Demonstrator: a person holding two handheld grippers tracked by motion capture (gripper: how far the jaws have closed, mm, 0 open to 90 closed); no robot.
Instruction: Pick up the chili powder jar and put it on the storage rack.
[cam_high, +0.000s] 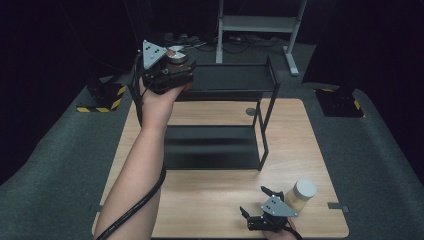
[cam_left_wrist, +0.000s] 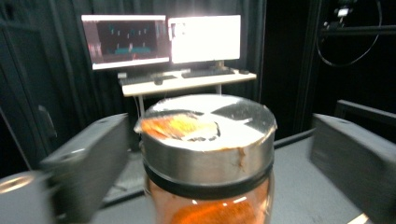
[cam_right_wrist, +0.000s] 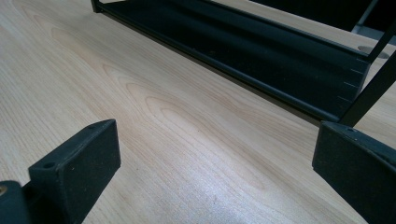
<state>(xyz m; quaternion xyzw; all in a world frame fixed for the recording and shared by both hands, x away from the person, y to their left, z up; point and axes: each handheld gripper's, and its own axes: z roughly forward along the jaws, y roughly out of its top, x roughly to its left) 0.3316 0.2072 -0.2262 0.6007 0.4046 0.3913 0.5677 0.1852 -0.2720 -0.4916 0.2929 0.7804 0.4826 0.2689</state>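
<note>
High view: the left gripper (cam_high: 167, 67) is raised at the rack's (cam_high: 225, 90) top shelf, a jar (cam_high: 176, 54) upright there, lid up. Left gripper view: fingers (cam_left_wrist: 88, 158) spread, clear of the jar's (cam_left_wrist: 208, 158) sides. Right gripper view: the right gripper (cam_right_wrist: 210, 172) has its fingers parted, empty, low over the table (cam_right_wrist: 163, 130).

You work in a dark room hung with black curtains (cam_left_wrist: 289, 56). Grey carpet (cam_high: 60, 150) covers the floor around the pale wooden tabletop (cam_high: 210, 200). Behind it stands a grey metal frame (cam_high: 260, 25). Two lit monitors (cam_left_wrist: 163, 39) sit on a desk (cam_left_wrist: 187, 81).
</note>
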